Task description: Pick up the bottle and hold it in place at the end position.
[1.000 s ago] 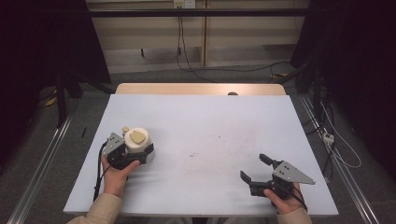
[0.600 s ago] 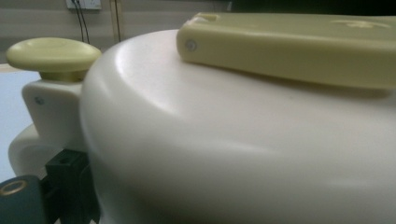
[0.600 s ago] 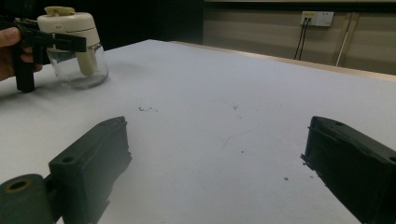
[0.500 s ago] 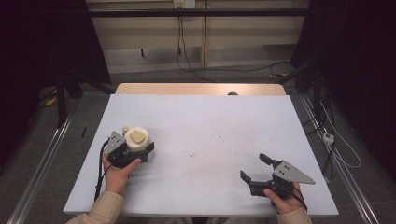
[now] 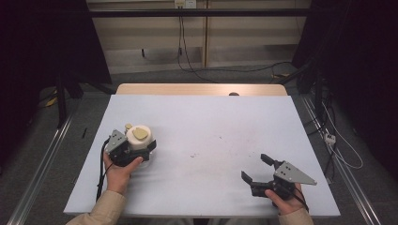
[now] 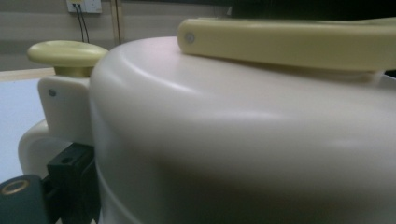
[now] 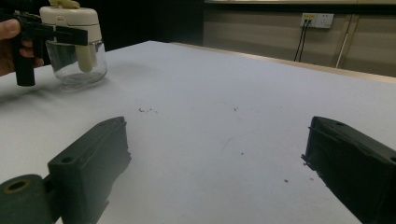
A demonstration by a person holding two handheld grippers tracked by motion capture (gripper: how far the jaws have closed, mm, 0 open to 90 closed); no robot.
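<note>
Left gripper (image 5: 129,149) jaws clamped on the cream-lidded glass jar (image 5: 139,140), jar standing on the surface (image 5: 206,122) at 9 o'clock, right gripper (image 5: 260,168) at 4 o'clock, jaws wide, holding nothing.

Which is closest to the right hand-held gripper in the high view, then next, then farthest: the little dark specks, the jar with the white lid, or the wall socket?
From the right hand-held gripper:
1. Dark specks, mid-table.
2. Jar, table's left side.
3. Wall socket, back wall.

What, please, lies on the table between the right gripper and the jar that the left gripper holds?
Bare table, with a few dark specks, separates the right gripper from the jar, as the high view and right gripper view show.
</note>
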